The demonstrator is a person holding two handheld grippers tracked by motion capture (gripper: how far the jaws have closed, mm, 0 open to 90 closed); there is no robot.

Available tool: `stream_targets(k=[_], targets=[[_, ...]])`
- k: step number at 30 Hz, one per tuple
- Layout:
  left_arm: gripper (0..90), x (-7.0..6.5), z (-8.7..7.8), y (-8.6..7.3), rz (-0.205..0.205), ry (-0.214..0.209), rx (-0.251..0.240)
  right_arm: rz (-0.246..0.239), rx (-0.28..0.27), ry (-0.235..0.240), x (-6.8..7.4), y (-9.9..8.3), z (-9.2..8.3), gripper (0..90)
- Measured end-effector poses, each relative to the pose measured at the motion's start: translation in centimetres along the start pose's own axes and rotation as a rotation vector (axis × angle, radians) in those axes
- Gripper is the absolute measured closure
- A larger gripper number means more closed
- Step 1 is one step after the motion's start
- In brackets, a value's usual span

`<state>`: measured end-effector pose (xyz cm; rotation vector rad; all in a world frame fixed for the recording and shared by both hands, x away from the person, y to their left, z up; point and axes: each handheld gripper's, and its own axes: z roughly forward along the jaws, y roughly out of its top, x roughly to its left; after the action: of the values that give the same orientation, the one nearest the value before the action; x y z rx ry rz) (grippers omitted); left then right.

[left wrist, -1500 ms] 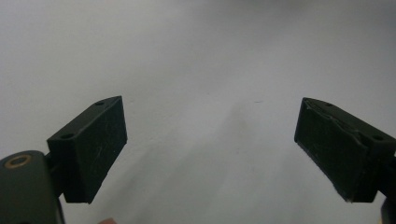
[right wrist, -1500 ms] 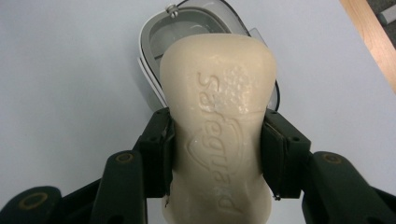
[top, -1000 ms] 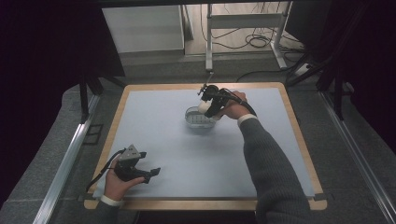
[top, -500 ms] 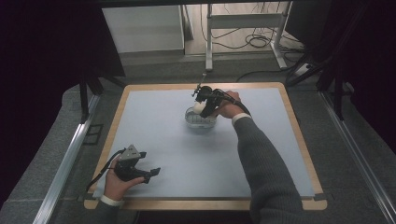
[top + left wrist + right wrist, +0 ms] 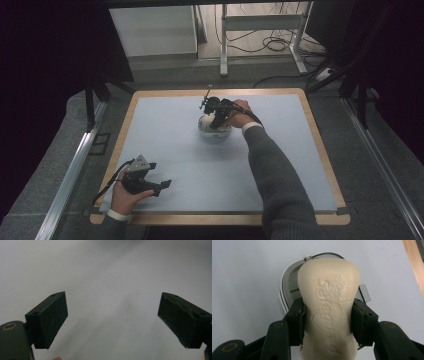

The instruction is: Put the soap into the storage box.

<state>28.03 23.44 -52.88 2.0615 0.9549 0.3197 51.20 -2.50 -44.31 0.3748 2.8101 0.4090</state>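
Right gripper view gives me my clearest read: my right hand-held gripper is clamped on a cream soap bar, one black jaw pressed against each long side at the bar's narrowed waist. Embossed lettering runs along the top face of the soap, and a patch of small bumps sits near its far end. Directly beneath the bar I see a white-rimmed dish with a grey inside, resting on the pale blue tabletop. I cannot tell whether the soap touches the dish or hangs just above it. A strip of wooden edge crosses the upper right corner.

From the high view, the right hand-held gripper sits over the dish in the far middle of the tabletop, with my grey sleeve reaching in from the bottom. The soap itself is too small to make out from there. My left hand rests near the front left corner, well apart from the dish, holding the left hand-held gripper low over the surface.

Left gripper view shows that hand-held gripper with its jaws spread wide, nothing between them but the bare tabletop.
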Motion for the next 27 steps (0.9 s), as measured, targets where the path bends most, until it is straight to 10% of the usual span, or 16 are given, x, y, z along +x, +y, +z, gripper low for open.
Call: stream_targets(k=[12, 27], targets=[[9.7, 0.0, -0.1, 0.0, -0.001, -0.001, -0.002, 0.044, 0.016, 0.012, -0.3, -0.2, 1.0, 44.7], [9.7, -0.2, 0.0, 0.2, 0.02, 0.006, 0.003, 0.261, -0.228, -0.039, 0.8, -3.0, -3.6, 35.4]])
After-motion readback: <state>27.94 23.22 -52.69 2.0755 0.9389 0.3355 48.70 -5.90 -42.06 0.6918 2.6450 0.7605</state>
